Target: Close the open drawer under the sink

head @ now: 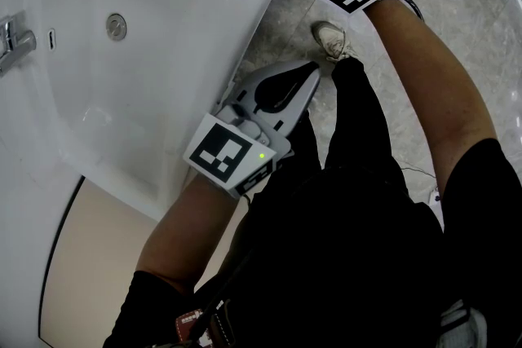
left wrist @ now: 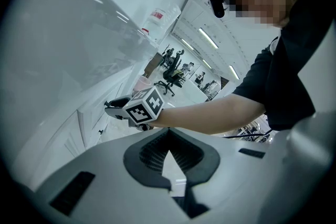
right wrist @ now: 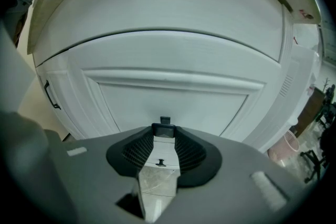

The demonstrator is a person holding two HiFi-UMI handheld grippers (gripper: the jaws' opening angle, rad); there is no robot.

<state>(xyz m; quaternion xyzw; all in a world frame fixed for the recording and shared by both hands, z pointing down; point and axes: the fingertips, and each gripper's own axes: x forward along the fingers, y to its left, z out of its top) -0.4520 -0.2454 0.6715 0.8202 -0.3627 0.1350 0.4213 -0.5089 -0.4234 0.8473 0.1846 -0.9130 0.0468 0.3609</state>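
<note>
A person is standing at a white sink [head: 122,102], which is filling the head view from 9 to 12 o'clock. The right gripper [right wrist: 164,131] is sitting under the sink's rim at 1 o'clock, its fingers pinching the small dark handle [right wrist: 165,121] of the white drawer [right wrist: 173,97], probably to steer it shut. From above, the rim is hiding the drawer. The left gripper [head: 308,76] is hanging at centre, fingers together and empty, keeping clear; bare floor [head: 457,4] is lying open at 3 o'clock.
</note>
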